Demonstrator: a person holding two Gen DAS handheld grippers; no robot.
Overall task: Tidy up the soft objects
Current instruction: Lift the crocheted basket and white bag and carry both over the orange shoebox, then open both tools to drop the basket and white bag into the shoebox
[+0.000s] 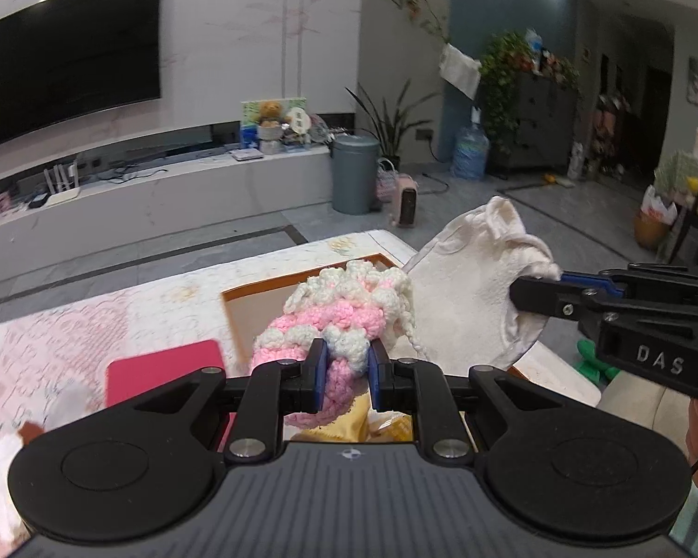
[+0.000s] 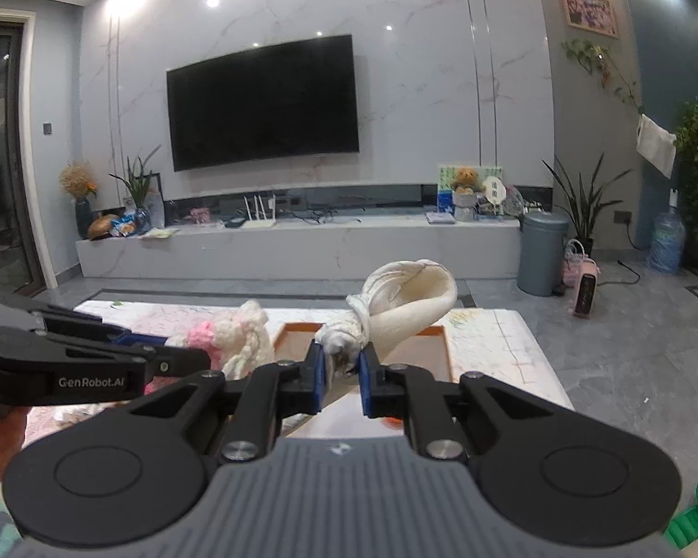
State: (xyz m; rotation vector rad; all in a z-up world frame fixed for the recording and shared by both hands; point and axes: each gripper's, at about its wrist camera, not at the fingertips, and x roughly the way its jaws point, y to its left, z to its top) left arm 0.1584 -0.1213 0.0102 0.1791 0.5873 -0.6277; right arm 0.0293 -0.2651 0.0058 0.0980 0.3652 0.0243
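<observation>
Left gripper (image 1: 346, 362): closed down on a pink-and-white crocheted piece (image 1: 339, 311), which is held lifted over the tray.
Right gripper (image 2: 340, 367): pinched on the bunched edge of a cream cloth (image 2: 409, 300), which is held aloft just beside the crochet.
Tray (image 1: 237, 321): an orange-rimmed, open tray is seen below both items, on the quilted cover (image 1: 93, 321).
Risk: the cream cloth is gripped only at a thin gather and may be pulled free; the dangling crochet cord (image 1: 412, 330) may be snagged on the cloth.
</observation>
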